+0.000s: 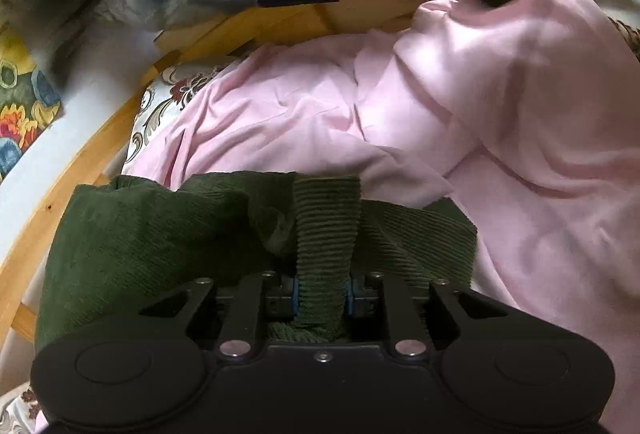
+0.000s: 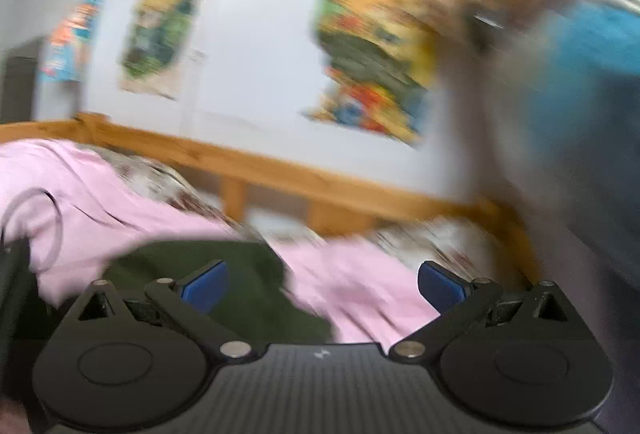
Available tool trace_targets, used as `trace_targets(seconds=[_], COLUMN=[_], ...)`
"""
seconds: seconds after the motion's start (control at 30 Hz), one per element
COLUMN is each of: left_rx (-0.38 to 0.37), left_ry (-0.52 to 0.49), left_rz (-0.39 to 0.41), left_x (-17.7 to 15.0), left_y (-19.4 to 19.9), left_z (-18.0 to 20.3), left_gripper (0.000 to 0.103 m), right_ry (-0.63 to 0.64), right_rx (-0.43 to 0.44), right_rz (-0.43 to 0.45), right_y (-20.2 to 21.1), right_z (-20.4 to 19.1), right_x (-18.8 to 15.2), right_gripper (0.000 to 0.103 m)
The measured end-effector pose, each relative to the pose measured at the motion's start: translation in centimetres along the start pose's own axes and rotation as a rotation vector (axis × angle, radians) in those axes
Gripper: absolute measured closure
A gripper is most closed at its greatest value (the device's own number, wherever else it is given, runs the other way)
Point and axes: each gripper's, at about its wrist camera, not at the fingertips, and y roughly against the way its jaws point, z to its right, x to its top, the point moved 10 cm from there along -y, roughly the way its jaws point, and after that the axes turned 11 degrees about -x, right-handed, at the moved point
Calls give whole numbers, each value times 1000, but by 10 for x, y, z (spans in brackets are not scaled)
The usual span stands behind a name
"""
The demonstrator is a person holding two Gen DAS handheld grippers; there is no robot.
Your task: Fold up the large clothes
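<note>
Bed rail [image 1: 120,122] beside clamped green corduroy [image 1: 324,234].

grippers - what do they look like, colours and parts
Both the left gripper and the right gripper are matte black plastic: two round hubs, angular linkage arms, silver pivot screws. Finger pads are blue. No cables or sleeves visible.

A: What are the tools made of?
B: Both are matte black plastic. The left gripper [image 1: 322,294] has silver screws and round pivot discs.
A: And the right gripper [image 2: 322,286]?
B: It has blue finger pads [image 2: 206,284], ribbed black casing and silver pivot pins.
</note>
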Motion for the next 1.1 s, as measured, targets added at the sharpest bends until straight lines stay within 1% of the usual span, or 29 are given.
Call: trace_targets(seconds=[0.07,0.1,0.13,0.17,0.2,0.27,0.3,0.33,0.37,0.4,0.43,0.47,0.5,0.53,0.57,0.6,0.67,0.7,0.73,0.77,0.8,0.83,0.87,0.9,0.93,0.97,1.0,1.1], left_rx=[-4,-4,-1,3,7,-21,-40,-46,-40,-40,-26,-7,-13,14,79,143,217,261,329,375,386,381,385,373,359,360,353,296], left_ry=[11,17,22,25,36,84,104,134,158,200,246,310,376,463,537,607,750,831,922,988,1053,1115,1157,1183,1196,1217,1251,1357], left_rz=[5,9,15,23,34,64,74,99,124,146,172,210,235,254,277,306,362,378,369,353,343,316,285,249,204,225,261,318], left_x=[0,1,1,1,2,3,4,5,6,4,1,-4,-8,-14,-22,-30,-44,-54,-67,-78,-87,-96,-104,-111,-118,-125,-134,-151], left_y=[3,4,7,8,12,20,26,37,48,63,77,96,111,126,139,152,167,170,170,168,163,152,143,130,116,112,117,109], left_z=[-1,-1,-1,0,0,3,6,10,13,15,14,10,8,0,-10,-22,-46,-59,-75,-86,-97,-106,-111,-113,-112,-111,-110,-103], left_gripper=[82,81,80,77,69,60,55,51,41,37,35,36,31,25,14,9,8,4,2,1,2,2,2,4,2,1,1,1], right_ry=[-21,-22,-11,13,8,-59,-95,-113,-116,-137,-175,-203,-205,-190,-168,-155,-179,-215,-252,-290,-307,-308,-296,-279,-259,-253,-258,-315], right_rx=[91,121,137,128,124,131,131,110,84,61,60,62,54,47,34,24,30,50,68,79,77,67,50,37,19,11,16,57], right_rz=[-15,-28,-57,-115,-134,-134,-124,-100,-76,-57,-57,-59,-56,-51,-43,-38,-47,-65,-88,-109,-117,-118,-114,-108,-102,-102,-111,-142], right_y=[-44,-64,-84,-108,-117,-129,-131,-131,-130,-131,-130,-129,-128,-127,-125,-122,-118,-117,-117,-116,-114,-111,-107,-104,-101,-101,-103,-112], right_z=[-30,-43,-53,-64,-69,-67,-64,-60,-56,-51,-45,-40,-38,-40,-42,-42,-41,-38,-34,-29,-27,-26,-27,-29,-30,-30,-31,-30], right_x=[8,4,-3,-20,-34,-57,-66,-77,-86,-97,-104,-108,-108,-106,-104,-102,-101,-102,-104,-105,-105,-104,-104,-103,-103,-104,-107,-120], right_gripper=[0,0,0,0,0,0,0,0,0,0,0,0,0,0,0,0,0,0,0,0,0,0,0,0,0,0,0,0])
